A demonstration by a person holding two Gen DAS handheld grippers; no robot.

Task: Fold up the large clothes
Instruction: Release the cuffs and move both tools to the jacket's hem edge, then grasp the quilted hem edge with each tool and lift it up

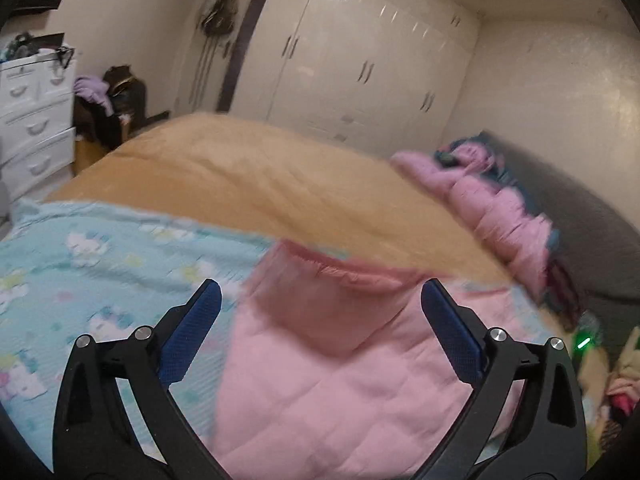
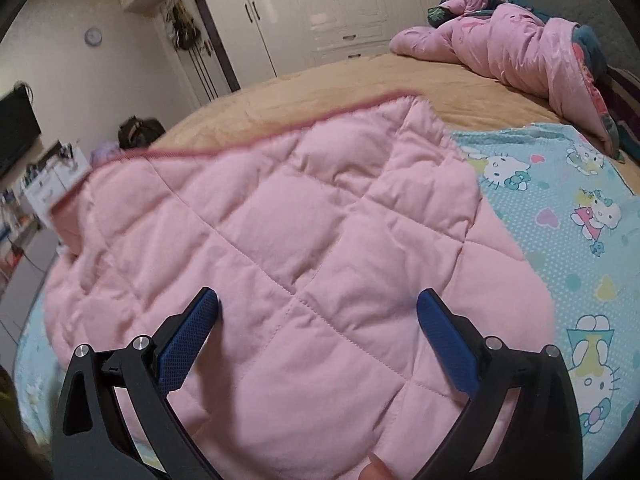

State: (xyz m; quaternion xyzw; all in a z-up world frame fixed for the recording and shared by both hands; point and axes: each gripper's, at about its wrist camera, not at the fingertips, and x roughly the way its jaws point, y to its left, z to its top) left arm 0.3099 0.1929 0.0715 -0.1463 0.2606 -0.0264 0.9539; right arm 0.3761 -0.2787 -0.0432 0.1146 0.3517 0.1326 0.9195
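Pink quilted cloth, a padded garment (image 2: pixel 280 248), lies spread on the bed over a light-blue cartoon-cat sheet (image 2: pixel 580 216). In the right wrist view it fills the middle of the picture, its darker pink trimmed edge (image 2: pixel 224 150) running from nine o'clock up toward one o'clock, with the sheet showing at three o'clock. A tan blanket (image 2: pixel 360 76) covers the bed beyond it, toward twelve o'clock.

Both sets of fingers stand wide apart and grip nothing. The right gripper (image 2: pixel 318 300) hangs just above the quilted cloth, blue pads clear of it. The left gripper (image 1: pixel 320 292), in a blurred view, is spread to its widest over the same pink garment (image 1: pixel 320 380), which lies from the centre down to six o'clock, a folded flap (image 1: pixel 332 304) between the fingers but not pinched. Whether any pad brushes the cloth I cannot tell.

At two o'clock in both views a bundled pink duvet (image 2: pixel 520 48) lies near the head of the bed. White wardrobe doors (image 1: pixel 360 52) stand at twelve o'clock, and a white chest of drawers (image 1: pixel 32 120) at nine o'clock in the left view.
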